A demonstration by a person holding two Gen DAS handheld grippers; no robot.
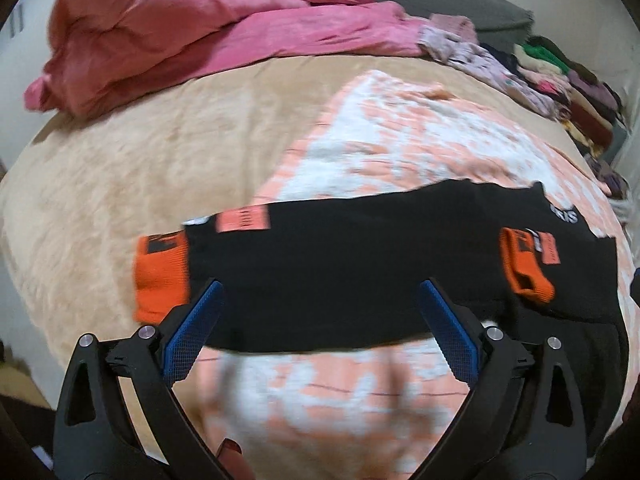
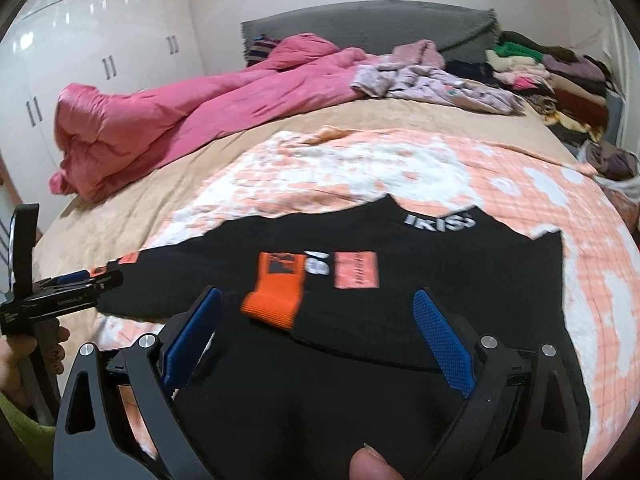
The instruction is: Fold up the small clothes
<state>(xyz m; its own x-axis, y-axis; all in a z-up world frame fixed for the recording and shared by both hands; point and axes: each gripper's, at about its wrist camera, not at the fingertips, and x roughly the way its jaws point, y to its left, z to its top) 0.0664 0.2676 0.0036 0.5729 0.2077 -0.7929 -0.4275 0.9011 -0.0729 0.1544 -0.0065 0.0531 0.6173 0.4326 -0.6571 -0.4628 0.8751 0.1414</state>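
Bed (image 2: 120,208) with tan cover, pink duvet (image 2: 192,108) at far side. Peach-white blanket (image 2: 400,168) spread on top. Black top (image 2: 400,320) with orange cuffs (image 2: 276,296) lies flat on blanket, sleeves folded in. Left claw (image 1: 320,292) wide open above top's near edge, holding nothing. Right claw (image 2: 318,300) wide open over top, empty.
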